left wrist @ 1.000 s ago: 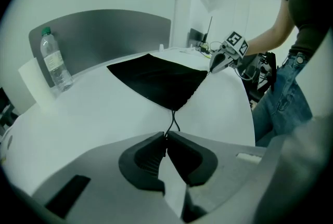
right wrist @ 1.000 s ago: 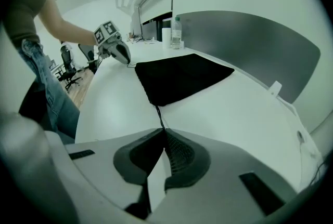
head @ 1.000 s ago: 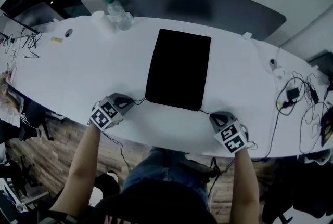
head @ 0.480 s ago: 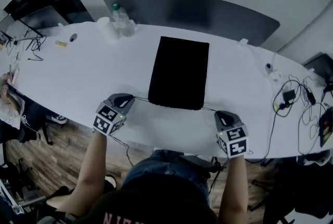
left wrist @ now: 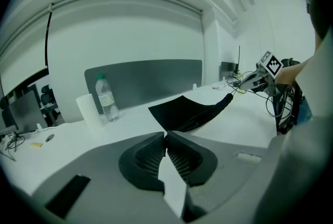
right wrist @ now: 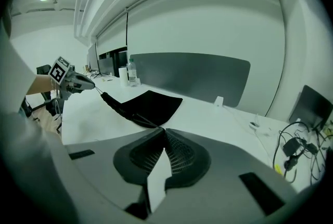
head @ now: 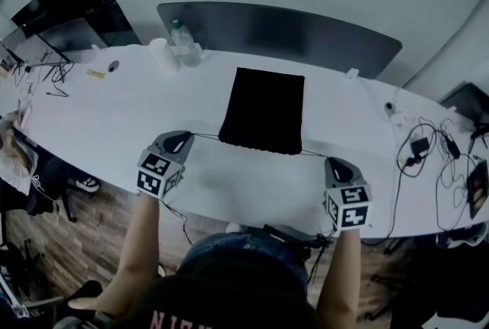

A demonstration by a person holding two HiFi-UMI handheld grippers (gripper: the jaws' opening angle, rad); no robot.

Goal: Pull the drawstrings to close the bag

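Where the white table [head: 99, 114] curves away at the left, a clear water bottle [head: 183, 45] and a white paper roll [head: 159, 53] are seen standing near the back edge, before a grey panel [head: 306, 26]. The left gripper [head: 186, 138] is held over the near edge, jaws pressed together on the left drawstring [head: 206, 137], which is drawn taut to the bag's near left corner. The black bag [head: 263, 108] is laid at table centre, its near edge bunched between the two strings. The right drawstring [head: 313, 154] is stretched from the near right corner to the right gripper [head: 334, 162], whose jaws are likewise clamped on it. Tangled cables [head: 428, 148] are noted at far right.
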